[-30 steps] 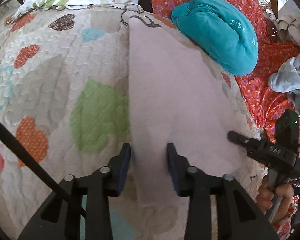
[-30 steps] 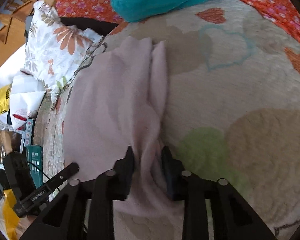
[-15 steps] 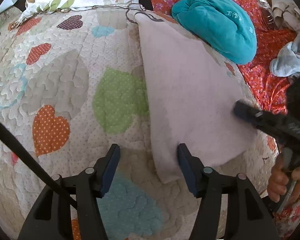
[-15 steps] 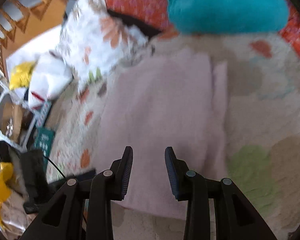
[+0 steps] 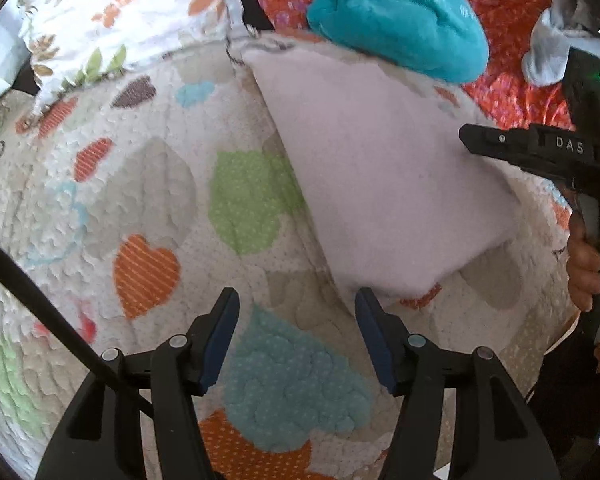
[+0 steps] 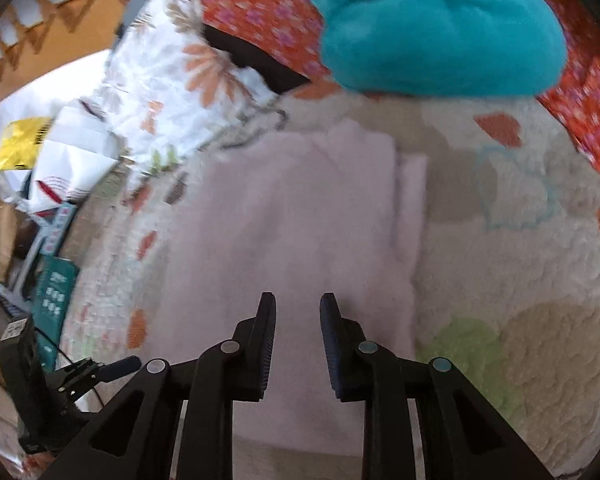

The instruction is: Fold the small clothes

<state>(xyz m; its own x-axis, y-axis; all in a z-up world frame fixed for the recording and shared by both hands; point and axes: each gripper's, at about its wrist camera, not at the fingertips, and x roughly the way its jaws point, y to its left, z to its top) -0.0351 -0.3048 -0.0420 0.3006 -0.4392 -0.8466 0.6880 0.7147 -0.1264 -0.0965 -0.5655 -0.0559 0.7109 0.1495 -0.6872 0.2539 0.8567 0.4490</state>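
A pale pink cloth lies folded flat on the heart-patterned quilt. In the right wrist view the pink cloth shows a narrow under-layer along its right edge. My left gripper is open above the quilt, its right finger just short of the cloth's near corner, with nothing between the jaws. My right gripper hovers over the cloth's near part. Its jaws are closing and grip nothing. From the left wrist, the right gripper reaches in over the cloth's right edge, held by a hand.
A teal bundle sits beyond the cloth on a red floral sheet. A floral pillow lies at the far left, grey clothes at the far right. Bags and boxes clutter the floor beside the bed.
Both grippers let go of the pink cloth and drew back from it. The left jaws widened. The bunched fold under the right gripper now lies flat.
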